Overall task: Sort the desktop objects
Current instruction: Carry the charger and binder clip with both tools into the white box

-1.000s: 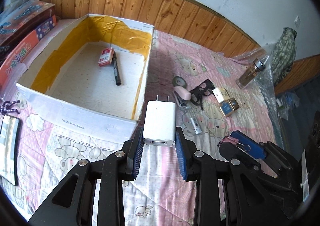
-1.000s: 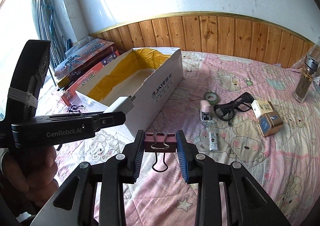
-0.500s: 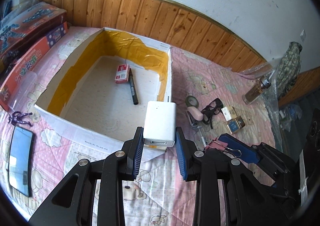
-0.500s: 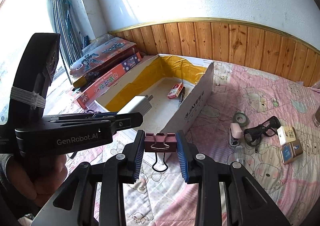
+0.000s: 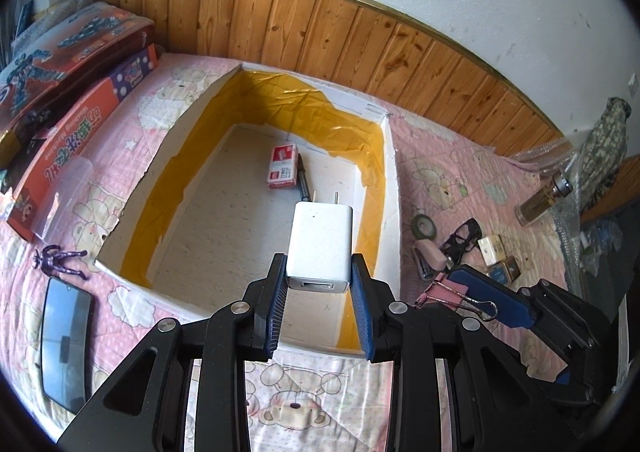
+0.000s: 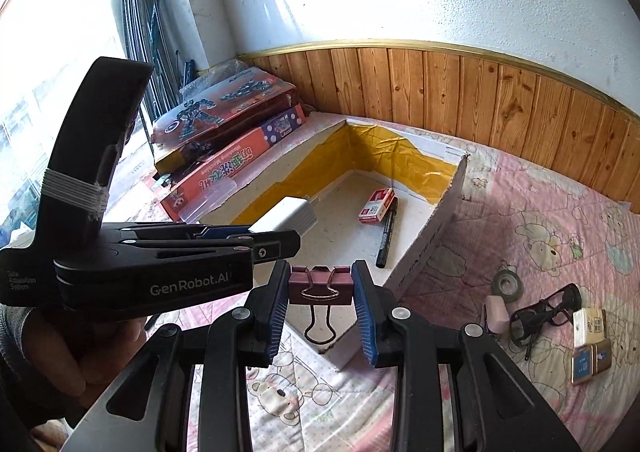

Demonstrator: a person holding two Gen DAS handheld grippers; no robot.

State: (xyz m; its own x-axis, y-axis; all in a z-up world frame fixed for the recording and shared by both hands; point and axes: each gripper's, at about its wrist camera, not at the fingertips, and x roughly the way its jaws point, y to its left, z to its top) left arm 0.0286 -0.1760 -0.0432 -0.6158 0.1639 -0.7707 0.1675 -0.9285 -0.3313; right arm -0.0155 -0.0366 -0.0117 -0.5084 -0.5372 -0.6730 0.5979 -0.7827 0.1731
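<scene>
The black pen [image 5: 304, 182] in the cardboard box [image 5: 394, 188] lies partly hidden behind the white charger [image 5: 320, 242], whose lower sides are covered by the blue pads [image 5: 276, 312]. The phone [image 5: 64, 344] is bent and cut short by the lens rim, its screen only glare. Print on the small red packet [image 6: 376, 205] and the orange game box [image 6: 224, 176] is too small to read. The person's hand [image 6: 60, 356] is mostly shadowed and cropped at the edge

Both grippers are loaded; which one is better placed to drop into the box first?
Left, probably: its gripper holds the white charger over the box floor, while the right gripper's binder clip hangs near the box's corner.
</scene>
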